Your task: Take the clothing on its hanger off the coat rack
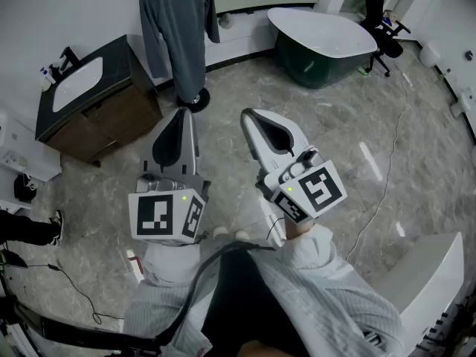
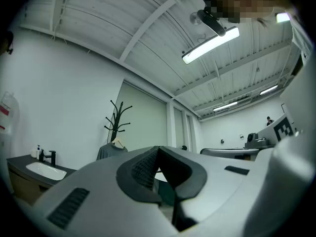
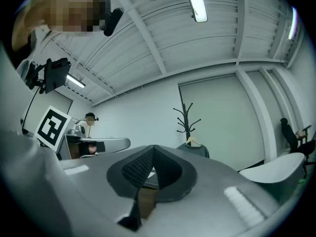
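Observation:
A grey long-sleeved garment [image 1: 177, 28] hangs on a hanger from the black coat rack, whose round base [image 1: 194, 100] stands on the marble floor at the top of the head view. My left gripper [image 1: 182, 113] is shut and empty, its tip just short of the rack base. Beside it my right gripper [image 1: 248, 115] is shut with nothing in it. The left gripper view shows the rack [image 2: 116, 120] and the garment [image 2: 109, 151] far off, beyond the closed jaws [image 2: 158, 148]. From the right gripper [image 3: 153, 147], the rack [image 3: 186, 122] and garment [image 3: 196, 150] also stand far off.
A dark vanity with a white sink [image 1: 77, 82] stands left of the rack. A green-and-white bathtub [image 1: 323, 39] and a black office chair [image 1: 381, 17] are at the back right. A thin cable [image 1: 387, 177] runs over the floor, and a white box [image 1: 424, 281] sits near right.

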`<act>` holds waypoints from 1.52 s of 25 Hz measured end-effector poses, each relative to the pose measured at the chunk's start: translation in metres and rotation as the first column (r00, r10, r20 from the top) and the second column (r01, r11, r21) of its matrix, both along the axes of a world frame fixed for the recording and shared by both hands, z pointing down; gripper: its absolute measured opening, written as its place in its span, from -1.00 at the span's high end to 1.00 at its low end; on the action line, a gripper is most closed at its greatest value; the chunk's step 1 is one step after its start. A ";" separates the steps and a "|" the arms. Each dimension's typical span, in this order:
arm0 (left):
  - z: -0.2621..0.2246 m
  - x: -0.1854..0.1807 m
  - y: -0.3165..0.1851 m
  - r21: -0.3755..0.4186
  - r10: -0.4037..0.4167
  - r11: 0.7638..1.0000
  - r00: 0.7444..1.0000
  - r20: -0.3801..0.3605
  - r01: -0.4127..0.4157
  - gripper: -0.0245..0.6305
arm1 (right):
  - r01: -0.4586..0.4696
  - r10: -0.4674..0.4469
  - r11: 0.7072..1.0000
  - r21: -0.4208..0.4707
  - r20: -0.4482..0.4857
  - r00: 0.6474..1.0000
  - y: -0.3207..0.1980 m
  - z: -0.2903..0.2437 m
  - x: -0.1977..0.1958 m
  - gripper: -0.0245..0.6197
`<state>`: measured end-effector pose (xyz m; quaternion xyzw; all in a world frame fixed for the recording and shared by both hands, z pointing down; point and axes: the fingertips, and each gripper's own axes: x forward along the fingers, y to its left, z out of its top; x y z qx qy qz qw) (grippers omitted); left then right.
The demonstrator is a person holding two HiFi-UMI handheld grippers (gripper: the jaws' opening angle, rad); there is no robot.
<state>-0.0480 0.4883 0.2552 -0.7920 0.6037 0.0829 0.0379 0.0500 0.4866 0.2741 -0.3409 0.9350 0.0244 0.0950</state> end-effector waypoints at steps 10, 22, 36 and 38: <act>0.000 0.005 -0.004 -0.005 0.001 1.000 1.000 0.010 -0.001 0.92 | -0.012 0.012 1.000 -0.010 0.018 1.000 -0.005 -0.001 0.004 0.92; 0.005 0.013 -0.030 -0.002 0.013 1.000 1.000 -0.004 -0.013 0.92 | -0.045 0.046 0.999 -0.030 0.034 0.998 -0.035 0.008 0.023 0.92; 0.018 0.010 -0.202 -0.003 0.047 0.999 0.999 0.024 -0.047 0.92 | -0.038 0.040 0.998 -0.052 0.047 0.998 -0.202 0.031 0.010 0.92; 0.010 0.007 -0.242 0.004 0.065 0.998 0.997 0.034 -0.065 0.92 | -0.048 0.050 0.998 -0.047 0.043 0.998 -0.244 0.024 0.005 0.92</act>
